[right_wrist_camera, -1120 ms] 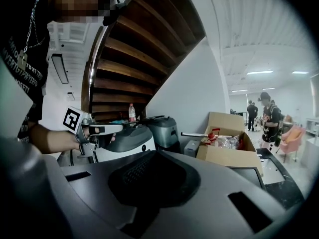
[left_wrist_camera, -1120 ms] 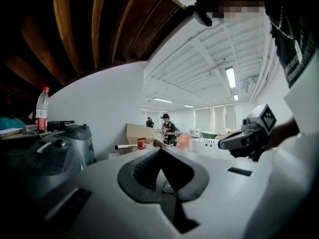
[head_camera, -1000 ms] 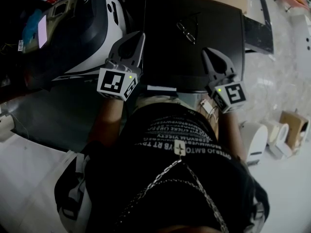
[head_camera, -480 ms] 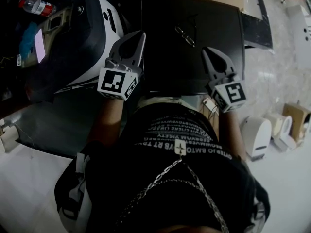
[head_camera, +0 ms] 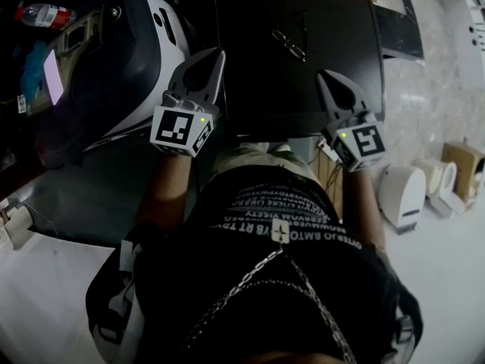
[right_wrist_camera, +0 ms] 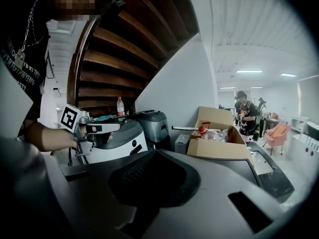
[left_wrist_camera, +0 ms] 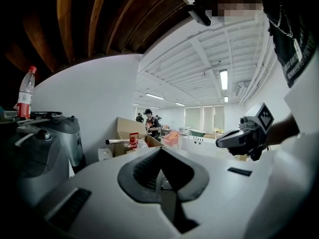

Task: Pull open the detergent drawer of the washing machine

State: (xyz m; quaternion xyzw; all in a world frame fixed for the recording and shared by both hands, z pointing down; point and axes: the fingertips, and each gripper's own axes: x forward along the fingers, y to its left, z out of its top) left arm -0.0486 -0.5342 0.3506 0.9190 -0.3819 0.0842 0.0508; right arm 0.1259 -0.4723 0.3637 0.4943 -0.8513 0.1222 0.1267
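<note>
Head view steeply down, left tongs (head_camera: 218,54), right tongs (head_camera: 323,77) close below, each camera seeing the other

Head view: dim overall; the washing machine (head_camera: 303,89) reads nearly black; the pale floor (head_camera: 455,294) at the right edge is brightest. Gripper views: strong fisheye bending and black corners; ceiling lamps (left_wrist_camera: 223,78) glare white; near foreground soft; staircase (right_wrist_camera: 124,44) underside in shadow.

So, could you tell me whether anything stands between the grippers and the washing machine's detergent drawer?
Nothing visible does. The left gripper and right gripper hover shut over the near edge of the dark machine; the drawer is out of sight. Glasses lie on top, farther back.
</note>
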